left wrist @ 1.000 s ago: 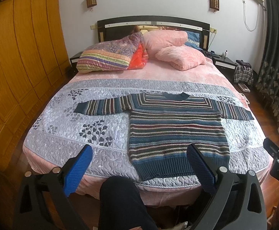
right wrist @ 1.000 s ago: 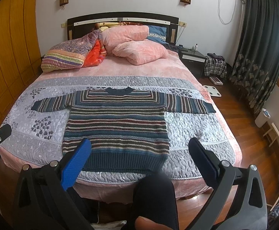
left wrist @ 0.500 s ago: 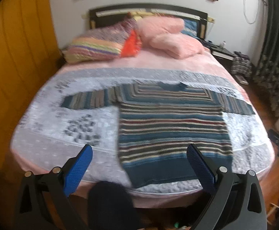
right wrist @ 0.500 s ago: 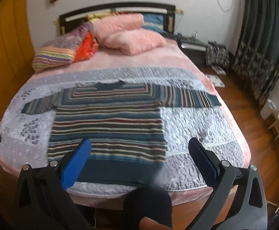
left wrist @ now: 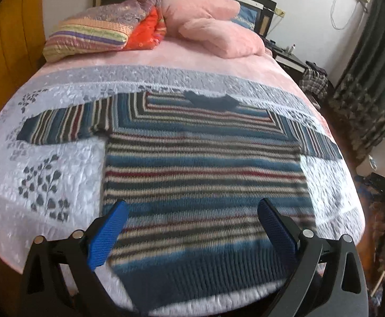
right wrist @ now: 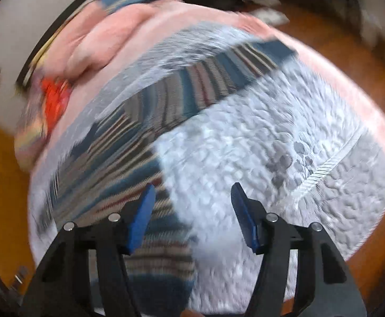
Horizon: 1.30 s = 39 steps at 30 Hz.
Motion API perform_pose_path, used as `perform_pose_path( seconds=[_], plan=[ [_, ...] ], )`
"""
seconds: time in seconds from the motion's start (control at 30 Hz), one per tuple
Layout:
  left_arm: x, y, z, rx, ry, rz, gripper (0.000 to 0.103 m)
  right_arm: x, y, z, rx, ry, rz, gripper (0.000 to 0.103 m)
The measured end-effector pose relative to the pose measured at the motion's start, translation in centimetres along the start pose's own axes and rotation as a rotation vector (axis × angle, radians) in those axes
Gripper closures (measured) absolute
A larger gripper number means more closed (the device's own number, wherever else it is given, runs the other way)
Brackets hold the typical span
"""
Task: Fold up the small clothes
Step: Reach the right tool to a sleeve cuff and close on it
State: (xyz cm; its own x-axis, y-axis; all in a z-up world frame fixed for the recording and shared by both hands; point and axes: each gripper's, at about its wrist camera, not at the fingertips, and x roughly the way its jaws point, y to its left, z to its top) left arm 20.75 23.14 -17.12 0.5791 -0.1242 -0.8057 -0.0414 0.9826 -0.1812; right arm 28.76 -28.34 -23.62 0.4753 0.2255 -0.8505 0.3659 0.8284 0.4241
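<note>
Both grippers, left gripper (left wrist: 192, 227) and right gripper (right wrist: 192, 211), moved nearer one sweater (left wrist: 200, 174), fingers wide open, empty.

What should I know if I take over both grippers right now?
Left gripper: open, empty, over the sweater's bottom edge.
Right gripper: open, empty, over the sweater's right side edge; this view is blurred.
The sweater lies flat on the bed, face up, both sleeves spread out, collar toward the pillows.
Done: nothing folded yet.
Left: fold in the sleeves, then fold the body.
</note>
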Motion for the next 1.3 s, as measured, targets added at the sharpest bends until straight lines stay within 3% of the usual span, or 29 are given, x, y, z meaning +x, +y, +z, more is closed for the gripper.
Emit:
perform_pose_path(
  seconds=[0.17, 0.27, 0.43, 0.7, 1.0, 1.13, 1.17, 1.27, 1.3],
  plan=[
    [3.6, 0.1, 1.5, -0.046, 0.004, -0.07, 0.004, 4.2, -7.8, 6.6, 0.293, -0.01, 0.114, 0.042],
    [5.7, 0.0, 2.2, -0.086, 0.024, -0.111, 0.004, 5.8, -11.1, 10.4, 0.411, -0.038, 0.177, 0.042],
    [9.0, -0.9, 2.9, -0.124, 0.029, -0.144, 0.004, 8.5, -16.1, 15.9, 0.561, -0.099, 0.208, 0.046],
    [13.1, -2.7, 3.2, -0.102, 0.05, -0.153, 0.004, 13.3, -20.6, 21.0, 0.618, -0.139, 0.213, 0.049],
    [15.5, -1.6, 3.0, -0.171, 0.048, -0.214, 0.004, 16.2, -21.8, 22.9, 0.604, -0.143, 0.242, 0.059],
    [16.1, -0.7, 3.1, -0.214, 0.049, -0.238, 0.004, 16.5, -21.8, 23.2, 0.606, -0.164, 0.315, 0.06],
    [16.4, -0.4, 3.1, -0.233, 0.053, -0.246, 0.004, 16.8, -21.7, 23.3, 0.585, -0.159, 0.299, 0.061],
    [17.1, 0.1, 3.1, -0.256, 0.068, -0.243, 0.004, 17.2, -21.9, 23.5, 0.575, -0.146, 0.278, 0.071],
    [17.4, 0.4, 3.2, -0.265, 0.08, -0.242, 0.004, 17.0, -21.8, 23.6, 0.569, -0.149, 0.274, 0.079]
  ],
)
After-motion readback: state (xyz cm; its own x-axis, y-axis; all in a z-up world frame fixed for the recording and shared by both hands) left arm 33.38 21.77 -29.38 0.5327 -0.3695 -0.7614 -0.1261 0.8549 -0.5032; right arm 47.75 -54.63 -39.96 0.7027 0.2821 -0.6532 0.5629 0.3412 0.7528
